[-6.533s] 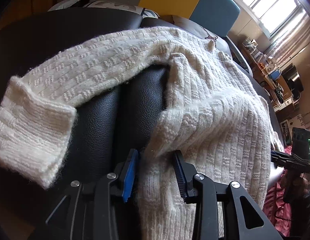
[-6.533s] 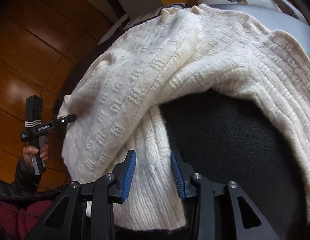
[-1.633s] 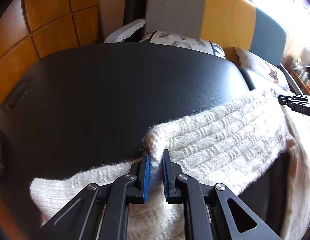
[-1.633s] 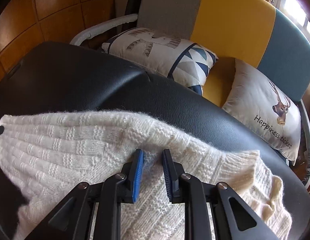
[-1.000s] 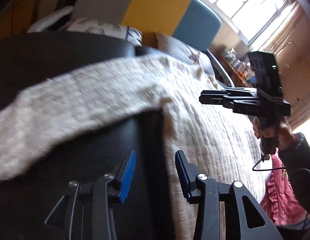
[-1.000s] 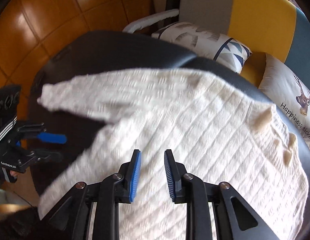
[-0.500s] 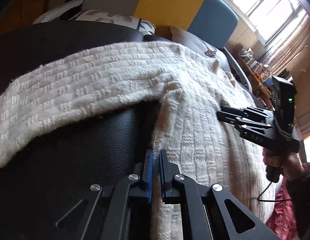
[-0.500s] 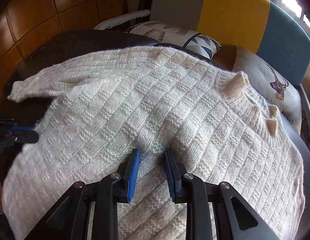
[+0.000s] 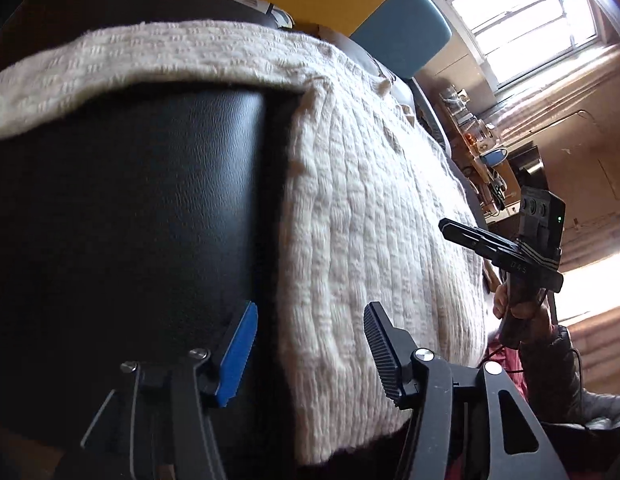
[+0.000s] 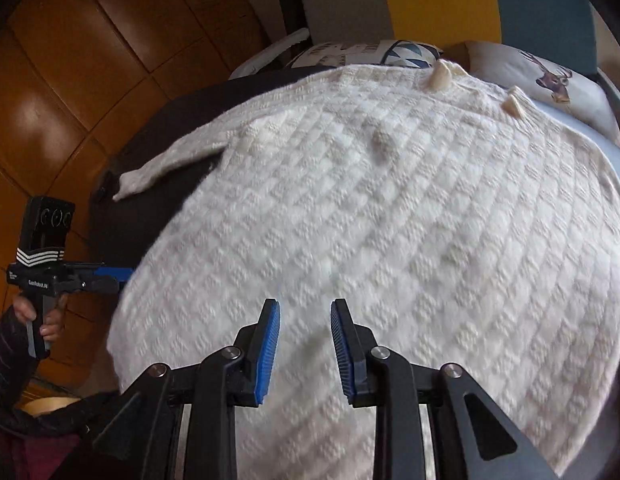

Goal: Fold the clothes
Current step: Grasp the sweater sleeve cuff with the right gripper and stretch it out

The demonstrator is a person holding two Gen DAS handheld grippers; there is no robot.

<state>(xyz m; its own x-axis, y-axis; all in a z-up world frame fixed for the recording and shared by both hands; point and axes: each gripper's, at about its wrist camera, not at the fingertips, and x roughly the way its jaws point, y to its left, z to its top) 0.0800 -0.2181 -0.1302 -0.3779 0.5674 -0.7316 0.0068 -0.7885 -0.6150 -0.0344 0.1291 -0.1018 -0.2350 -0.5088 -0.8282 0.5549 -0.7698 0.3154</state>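
Left wrist view: the left tongs [image 9: 310, 352] are spreading apart, and the side edge of the cream knit sweater [image 9: 370, 208] lies between them in the lower middle of the frame, with neither pad pressing on it. The sweater lies spread over a black leather-look surface [image 9: 129, 208], one sleeve [image 9: 109, 64] stretched across the upper left of the frame. It looks laid out flat so that the sleeves and sides can be folded inward. To the left of the sweater's edge the black surface is bare, which gives room to slide a pad under the knit. At the right of the frame the right tongs [image 9: 446, 225] hang over the far side of the garment, held by a hand [image 9: 518, 308].

In the right wrist view, the right tongs [image 10: 303, 344] stand a little apart at the bottom centre, above the sweater's body [image 10: 390, 208], with nothing pinched between them. The sleeve [image 10: 169, 164] points to the left of the frame over the black surface, and the left tongs [image 10: 127, 273] sit at the garment's left edge. The top of the sweater reaches the patterned cushions [image 10: 550, 76] at the upper right, so open room is tighter there than at the left. The fold seems not yet begun.
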